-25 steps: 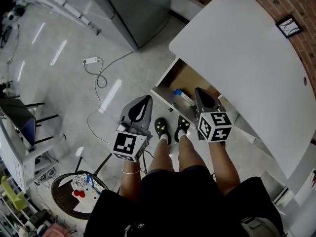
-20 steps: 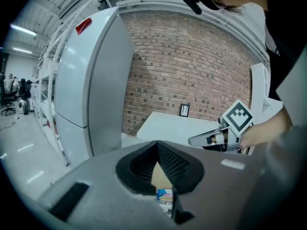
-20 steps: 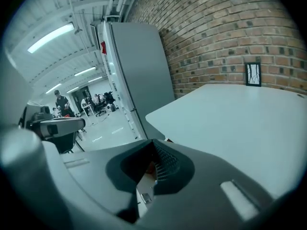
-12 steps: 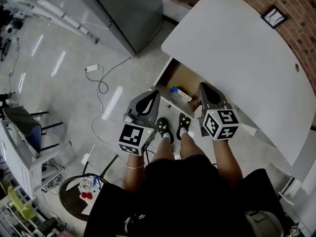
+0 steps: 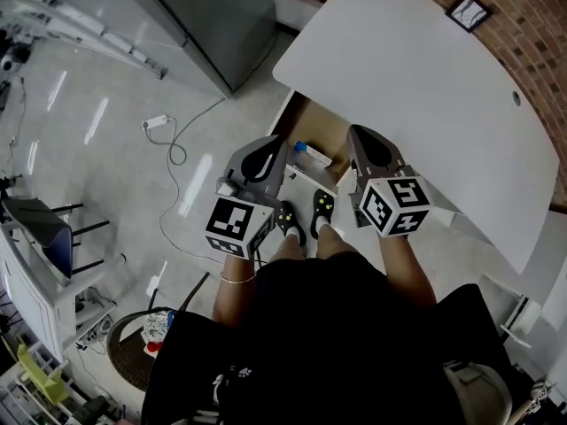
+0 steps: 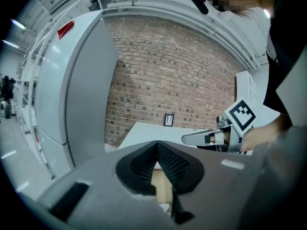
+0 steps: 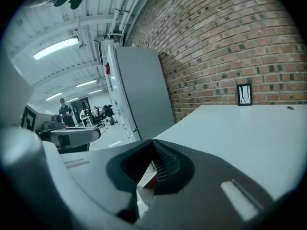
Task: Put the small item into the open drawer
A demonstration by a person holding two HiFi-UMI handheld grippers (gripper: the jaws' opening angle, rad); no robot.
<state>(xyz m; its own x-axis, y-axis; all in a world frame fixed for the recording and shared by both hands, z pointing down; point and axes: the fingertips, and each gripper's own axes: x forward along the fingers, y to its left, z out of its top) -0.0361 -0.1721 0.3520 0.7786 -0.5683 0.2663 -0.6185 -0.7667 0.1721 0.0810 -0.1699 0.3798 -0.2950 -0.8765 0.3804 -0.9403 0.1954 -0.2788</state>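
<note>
White table (image 5: 425,87) carries one small frame (image 5: 466,11); drawer (image 5: 307,129) holds perhaps a box (image 5: 311,155).

A white power strip (image 5: 156,121) lies on the floor (image 5: 97,184) near a grey cabinet (image 5: 213,16); a small frame (image 5: 465,11) sits by the brick wall (image 5: 532,16).

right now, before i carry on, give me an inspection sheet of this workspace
surface: white desk top, nothing seen on it
job's things: open drawer under the desk; small white-and-blue box lies inside
clutter: round stool with small items, lower left
grippers: left gripper and right gripper, tongs shut, nothing between them
cables: white power strip, its cord looping over the floor
surroundings: brick wall, grey cabinet, framed picture
</note>
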